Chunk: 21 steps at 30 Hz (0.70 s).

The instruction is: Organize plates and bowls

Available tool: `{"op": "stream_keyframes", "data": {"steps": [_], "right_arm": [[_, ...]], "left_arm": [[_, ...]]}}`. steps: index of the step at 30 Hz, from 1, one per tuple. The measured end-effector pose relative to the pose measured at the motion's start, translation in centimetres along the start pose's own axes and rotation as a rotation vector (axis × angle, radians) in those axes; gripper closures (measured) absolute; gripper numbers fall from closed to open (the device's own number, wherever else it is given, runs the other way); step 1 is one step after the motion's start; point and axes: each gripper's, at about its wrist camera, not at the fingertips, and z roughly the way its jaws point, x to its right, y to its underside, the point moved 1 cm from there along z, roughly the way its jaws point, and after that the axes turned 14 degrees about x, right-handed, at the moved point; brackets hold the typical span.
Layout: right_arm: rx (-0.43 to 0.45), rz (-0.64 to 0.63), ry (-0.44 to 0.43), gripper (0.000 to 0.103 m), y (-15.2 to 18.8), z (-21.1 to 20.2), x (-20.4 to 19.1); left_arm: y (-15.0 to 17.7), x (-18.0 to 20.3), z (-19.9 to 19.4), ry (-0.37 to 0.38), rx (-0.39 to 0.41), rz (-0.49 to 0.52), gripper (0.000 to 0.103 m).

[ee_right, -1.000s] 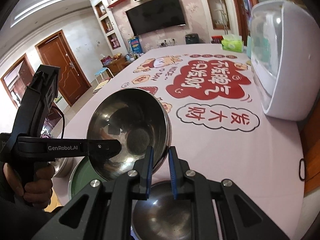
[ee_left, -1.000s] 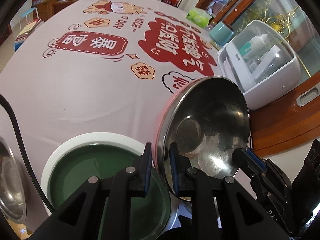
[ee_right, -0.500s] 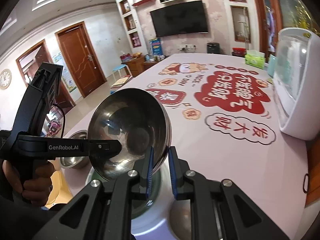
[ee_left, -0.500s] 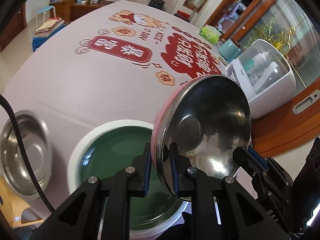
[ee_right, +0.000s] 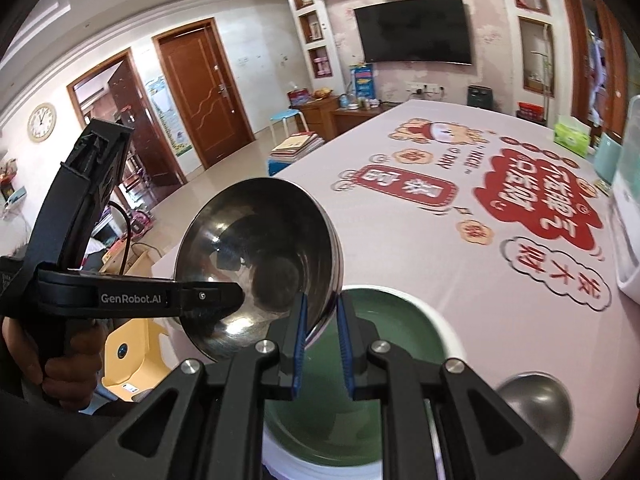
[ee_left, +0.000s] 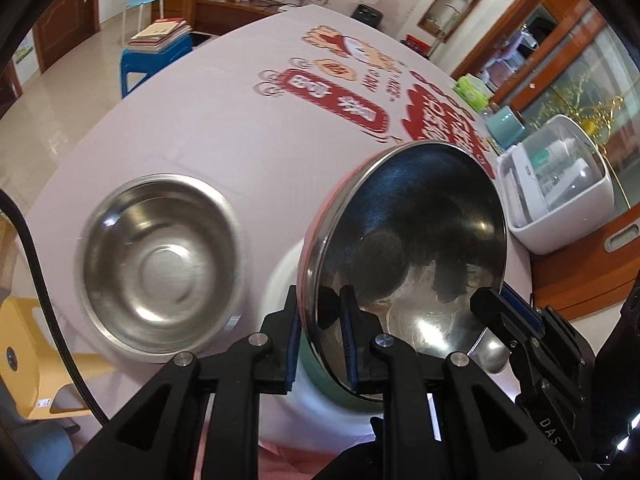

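Both grippers hold one steel bowl with a pink outside (ee_left: 408, 248) in the air, tilted on edge. My left gripper (ee_left: 320, 332) is shut on its near rim. My right gripper (ee_right: 322, 336) is shut on the opposite rim of the same bowl (ee_right: 260, 264). Below it stands a green plate with a white rim (ee_right: 400, 320), partly hidden in the left wrist view (ee_left: 284, 276). A second steel bowl (ee_left: 160, 264) sits upright on the table to the left. A third steel bowl (ee_right: 536, 412) lies at the right of the plate.
The table has a pink cloth with red print (ee_right: 440, 232). A white lidded appliance (ee_left: 560, 184) stands at the table's right edge. A yellow stool (ee_right: 128, 352) and a blue stool with books (ee_left: 156, 48) stand beside the table on the left.
Both grippers have lifted the held bowl and carried it left. The second steel bowl has come fully into the left wrist view and the green plate now lies mostly under the held bowl.
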Motion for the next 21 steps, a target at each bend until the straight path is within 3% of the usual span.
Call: {"op": "stream_keyframes", "data": {"steps": [12, 21], "right_arm": [[-0.051, 0.004, -0.015, 0.088, 0.5, 3.3, -6.9], [-0.072, 0.027, 0.036, 0.087, 0.9, 5.6, -10.6]], "left_arm": [[-0.7, -7.3, -2.0, -0.047, -0.053, -0.001, 0.086], [-2.5, -11.1, -1.4, -0.031, -0.107, 0.045, 0.084]]}}
